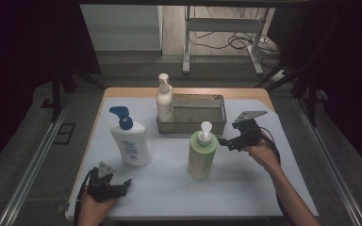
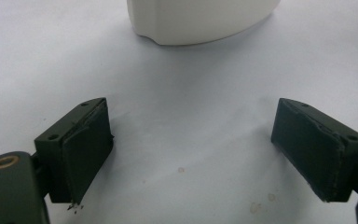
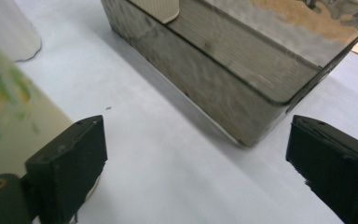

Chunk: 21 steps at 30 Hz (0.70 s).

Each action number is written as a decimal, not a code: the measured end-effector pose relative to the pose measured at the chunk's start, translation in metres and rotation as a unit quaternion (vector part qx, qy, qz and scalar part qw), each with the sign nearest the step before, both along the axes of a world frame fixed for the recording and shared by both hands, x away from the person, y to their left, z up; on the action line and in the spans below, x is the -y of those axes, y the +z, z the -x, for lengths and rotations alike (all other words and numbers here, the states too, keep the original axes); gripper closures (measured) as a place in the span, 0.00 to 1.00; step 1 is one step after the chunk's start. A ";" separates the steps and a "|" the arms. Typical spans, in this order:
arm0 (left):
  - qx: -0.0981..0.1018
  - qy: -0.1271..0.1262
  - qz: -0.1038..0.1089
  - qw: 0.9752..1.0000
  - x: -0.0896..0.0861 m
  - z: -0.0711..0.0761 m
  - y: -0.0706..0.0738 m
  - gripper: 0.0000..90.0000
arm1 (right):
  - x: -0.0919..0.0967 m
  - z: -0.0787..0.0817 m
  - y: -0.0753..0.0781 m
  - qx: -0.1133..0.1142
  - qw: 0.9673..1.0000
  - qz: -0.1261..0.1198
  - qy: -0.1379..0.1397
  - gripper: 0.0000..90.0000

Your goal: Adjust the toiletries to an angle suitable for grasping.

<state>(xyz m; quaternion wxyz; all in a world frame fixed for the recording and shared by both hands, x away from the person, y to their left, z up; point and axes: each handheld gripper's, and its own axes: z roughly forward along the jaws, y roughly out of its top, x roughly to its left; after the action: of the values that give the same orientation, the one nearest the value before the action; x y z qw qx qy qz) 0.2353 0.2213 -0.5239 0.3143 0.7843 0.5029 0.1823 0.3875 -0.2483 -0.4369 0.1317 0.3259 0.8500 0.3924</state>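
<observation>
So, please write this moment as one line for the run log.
right gripper: open, beside green bottle, not gripping | left gripper: open, empty | cream bottle: in metal tray

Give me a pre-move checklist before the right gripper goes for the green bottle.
1. Right gripper jaws open, nothing between them: ok.
2. Green bottle upright on the table: ok.
3. Right gripper beside the bottle, pads not yet on it: ok.
4. Tray has free room; cream bottle stands at its left end: ok.
5. Left gripper open and resting near the table's front edge, apart from the blue-capped bottle: ok.
6. Green bottle's pump locked: cannot tell.
</observation>
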 end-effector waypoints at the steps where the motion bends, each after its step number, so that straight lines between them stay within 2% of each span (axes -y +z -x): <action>1: 0.000 0.000 0.000 1.000 0.000 0.000 0.000 0.13 | 0.001 0.002 0.000 0.001 1.000 -0.001 0.001 0.04; 4: 0.000 0.000 0.000 1.000 0.000 0.000 0.000 0.13 | 0.005 0.008 0.000 0.004 1.000 -0.004 0.003 0.03; 6: 0.000 0.000 0.000 1.000 0.000 0.000 0.000 0.13 | 0.008 0.013 0.000 -0.005 1.000 -0.010 0.007 0.02; 11: 0.000 0.000 0.000 1.000 0.000 0.000 0.000 0.13 | 0.013 0.026 0.000 -0.001 1.000 -0.010 0.017 0.00; 14: 0.000 0.000 0.000 1.000 0.000 0.000 0.000 0.13 | 0.015 0.034 0.000 0.001 1.000 -0.014 0.025 0.00; 18: 0.000 0.000 0.000 1.000 0.000 0.000 0.000 0.13 | 0.015 0.046 0.000 0.001 0.999 -0.032 0.034 0.00; 21: 0.000 0.000 0.000 1.000 0.000 0.000 0.000 0.13 | 0.013 0.053 -0.001 -0.002 0.999 -0.032 0.040 0.00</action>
<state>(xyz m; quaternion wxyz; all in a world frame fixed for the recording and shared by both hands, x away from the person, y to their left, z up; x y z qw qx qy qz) 0.2352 0.2213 -0.5239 0.3143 0.7842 0.5028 0.1827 0.3342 -0.2617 -0.4380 0.1035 0.2965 0.8496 0.4237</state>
